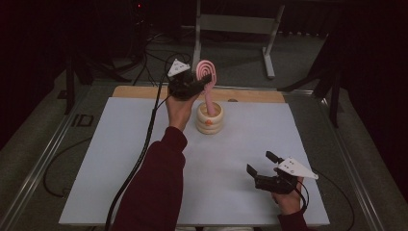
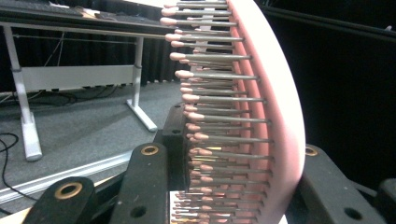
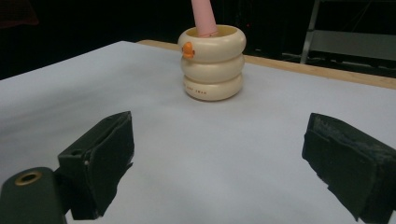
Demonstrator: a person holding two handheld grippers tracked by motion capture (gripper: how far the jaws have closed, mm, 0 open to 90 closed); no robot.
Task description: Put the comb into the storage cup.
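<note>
Where clamped, hairbrush point(image 1: 207, 72) above holder point(image 1: 210, 118)

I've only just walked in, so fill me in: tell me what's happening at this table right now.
A person works with a gripper in each hand. The left gripper is shut on the head of a pink hairbrush, held upright with its handle down inside a cream ring-shaped holder near the far edge of the white table. Whether the brush is going in or coming out can't be told. The right gripper rests near the front right of the table, jaws open and empty, facing the holder.
</note>
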